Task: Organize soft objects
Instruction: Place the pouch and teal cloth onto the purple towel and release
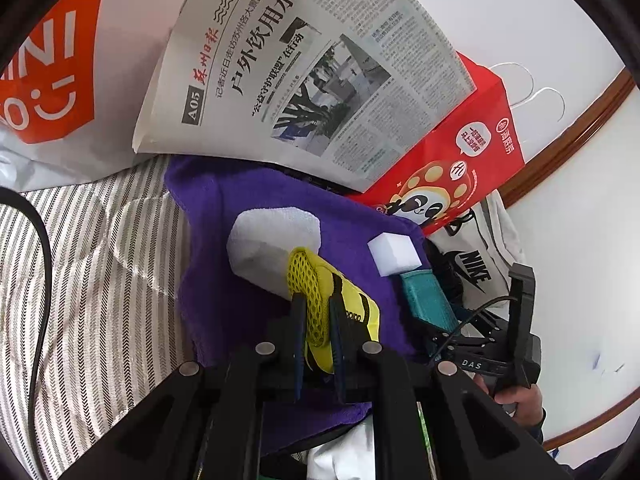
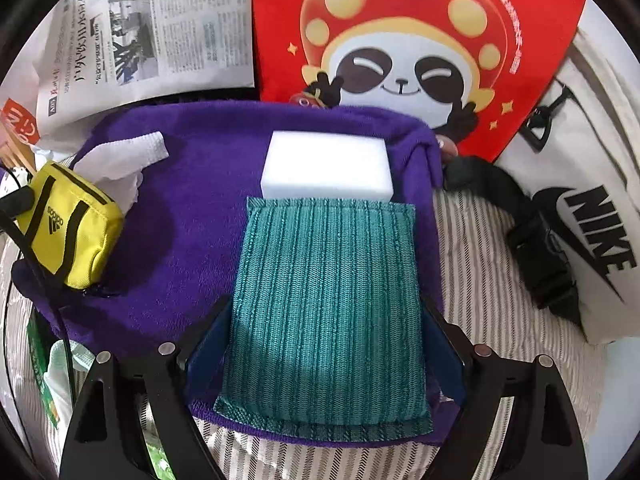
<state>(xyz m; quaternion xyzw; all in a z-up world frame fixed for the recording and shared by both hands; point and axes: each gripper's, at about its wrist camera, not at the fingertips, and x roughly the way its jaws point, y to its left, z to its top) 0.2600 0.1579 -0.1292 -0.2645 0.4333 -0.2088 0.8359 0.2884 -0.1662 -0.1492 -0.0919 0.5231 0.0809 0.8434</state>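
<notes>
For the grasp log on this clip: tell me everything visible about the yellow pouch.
The yellow pouch is a small boxy fabric bag with black straps and a black adidas logo; one end is yellow mesh. It sits on the purple towel, beside the crumpled white tissue. The left gripper has its jaws closed on the mesh end.

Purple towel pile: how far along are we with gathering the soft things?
Looks done: the white foam block and the crumpled white cloth already lie on the purple towel.

In hand: the left gripper is shut on the yellow mesh Adidas pouch; the right gripper straddles the teal knitted pad over the towel.

Left: releasing both; the white Nike bag lies off the towel.
</notes>
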